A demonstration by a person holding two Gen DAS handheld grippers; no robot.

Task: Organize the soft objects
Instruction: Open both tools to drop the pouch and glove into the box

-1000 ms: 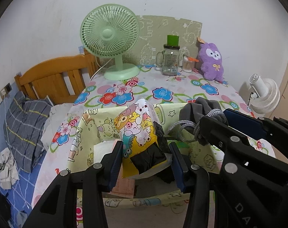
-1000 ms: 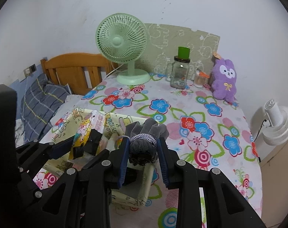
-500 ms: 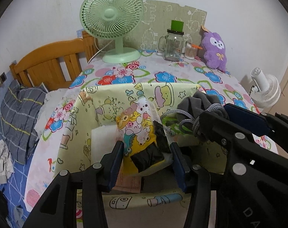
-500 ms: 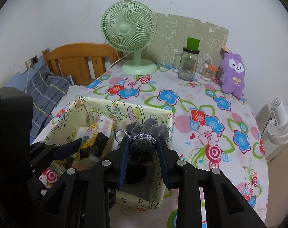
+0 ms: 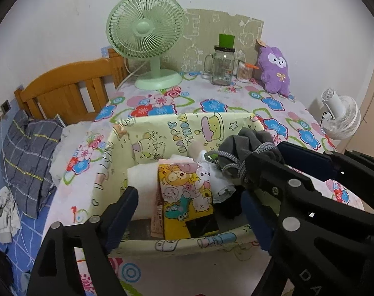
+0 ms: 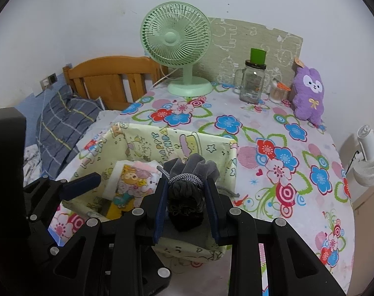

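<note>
A yellow fabric box (image 5: pixel 187 123) with cartoon print stands on the flowered table near its front edge. A yellow cartoon pouch (image 5: pixel 187 197) lies flat in the box on white and pink folded items. My left gripper (image 5: pixel 187 194) hangs over the box. Its jaws are opening, and the pouch lies loose between them, clear of both pads. My right gripper (image 6: pixel 185 185) is shut on a grey drawstring pouch (image 6: pixel 187 172) above the right side of the box (image 6: pixel 174 133). The same grey pouch (image 5: pixel 246 148) shows at the right of the left wrist view.
At the back of the table stand a green fan (image 6: pixel 177 49), a glass jar with a green lid (image 6: pixel 252 81), a small swab jar (image 6: pixel 277 93) and a purple plush (image 6: pixel 307 96). A white fan (image 6: pixel 369 157) sits off the right edge. A wooden headboard (image 5: pixel 63 93) and plaid pillow (image 5: pixel 26 153) lie left.
The left gripper's jaws have spread and let go of the yellow cartoon pouch, which dropped flat into the box. The right gripper still holds the grey pouch over the box.
</note>
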